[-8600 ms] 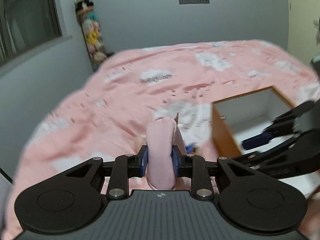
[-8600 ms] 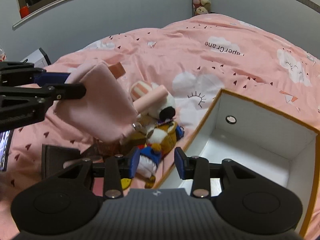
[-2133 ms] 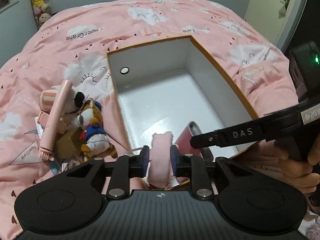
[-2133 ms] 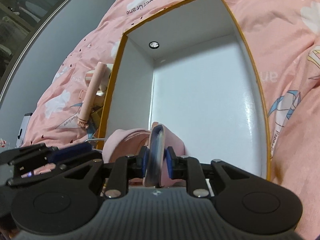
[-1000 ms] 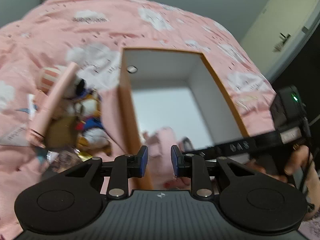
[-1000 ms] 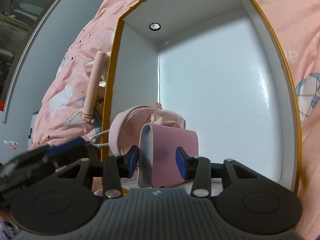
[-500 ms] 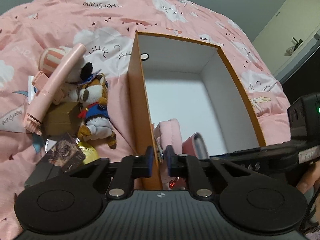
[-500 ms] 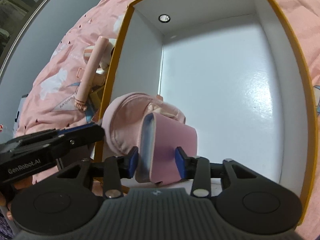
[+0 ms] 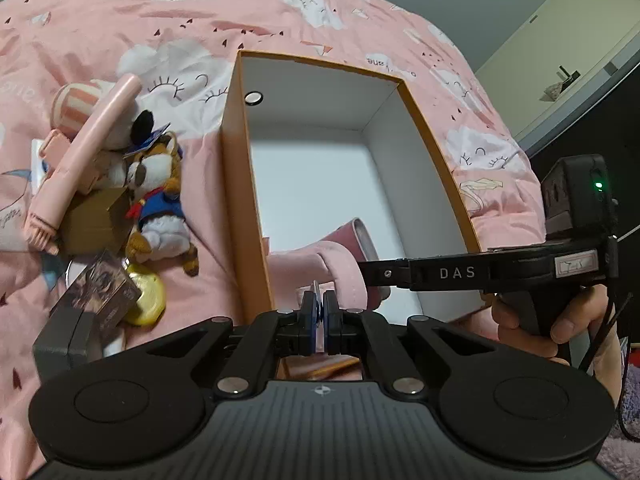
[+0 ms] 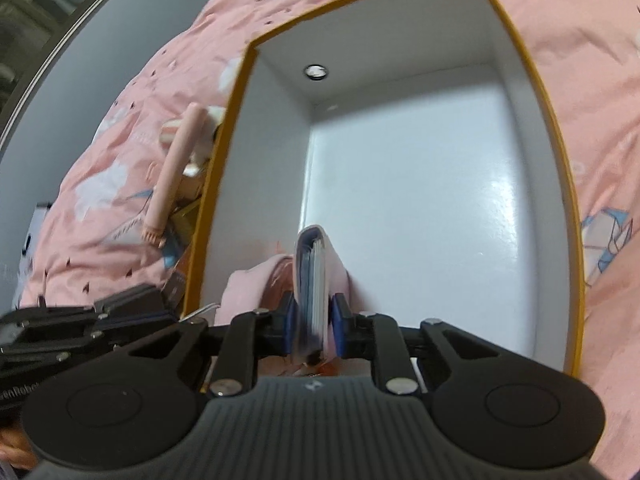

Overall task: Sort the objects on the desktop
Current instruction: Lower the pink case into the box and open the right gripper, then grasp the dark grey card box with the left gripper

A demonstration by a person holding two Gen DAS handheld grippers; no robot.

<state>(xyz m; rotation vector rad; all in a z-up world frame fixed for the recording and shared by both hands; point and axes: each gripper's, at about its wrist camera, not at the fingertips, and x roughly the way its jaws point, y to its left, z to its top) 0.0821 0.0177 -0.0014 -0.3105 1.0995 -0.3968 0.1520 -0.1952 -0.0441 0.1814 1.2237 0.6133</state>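
An open orange box with a white inside (image 9: 424, 136) (image 10: 532, 92) lies on the pink bed. A pink cap (image 9: 320, 256) (image 10: 244, 284) sits at its near end. My right gripper (image 10: 314, 322) is shut on the cap's pink brim (image 10: 316, 264), held edge-up; it reaches in from the right in the left wrist view (image 9: 366, 274). My left gripper (image 9: 319, 318) is shut on a thin metal clip (image 9: 316, 290) at the cap's near edge, by the box's left wall.
Left of the box lies a pile: a pink brush (image 9: 80, 164) (image 10: 172, 176), a tiger plush (image 9: 158, 200), a brown carton (image 9: 94, 220), a dark card pack (image 9: 100, 292), a yellow round thing (image 9: 146, 300). A person's hand (image 9: 560, 320) holds the right gripper.
The left gripper let go of the cap inside the box, then closed on the clip at its edge. The right gripper opened a second ago and has now closed on the brim again.
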